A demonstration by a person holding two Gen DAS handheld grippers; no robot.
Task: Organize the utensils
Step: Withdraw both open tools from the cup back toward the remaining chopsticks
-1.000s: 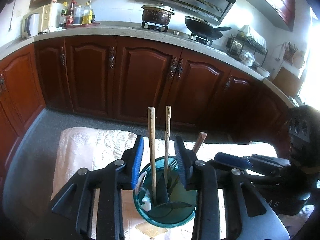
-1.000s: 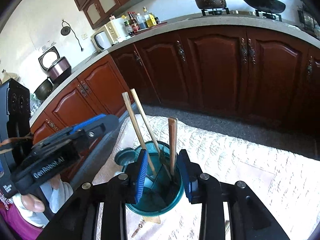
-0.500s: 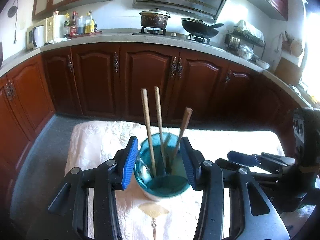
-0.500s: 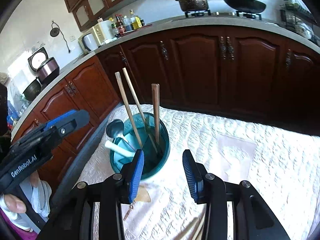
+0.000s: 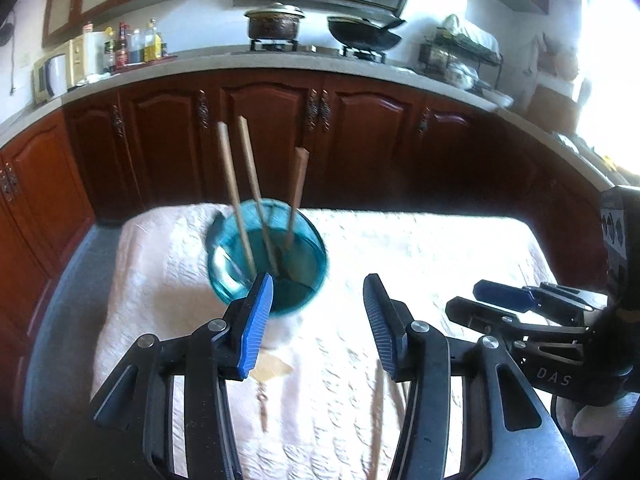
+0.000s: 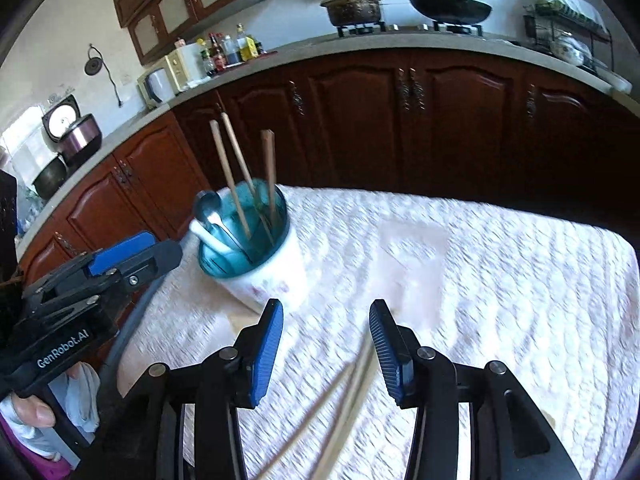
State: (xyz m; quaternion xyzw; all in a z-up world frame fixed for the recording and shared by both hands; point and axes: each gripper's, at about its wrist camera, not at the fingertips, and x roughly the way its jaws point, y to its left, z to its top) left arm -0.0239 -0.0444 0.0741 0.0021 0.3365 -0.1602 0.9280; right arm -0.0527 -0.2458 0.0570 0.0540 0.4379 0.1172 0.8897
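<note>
Chopsticks (image 6: 344,412) lie loose on the quilted cloth (image 6: 500,280) under my right gripper (image 6: 326,344), its empty jaws opening, so I should straddle both, clamp mid-length, then lift toward the teal-rimmed holder (image 6: 256,256) far left, beyond my opening, empty left gripper (image 5: 318,320).
</note>
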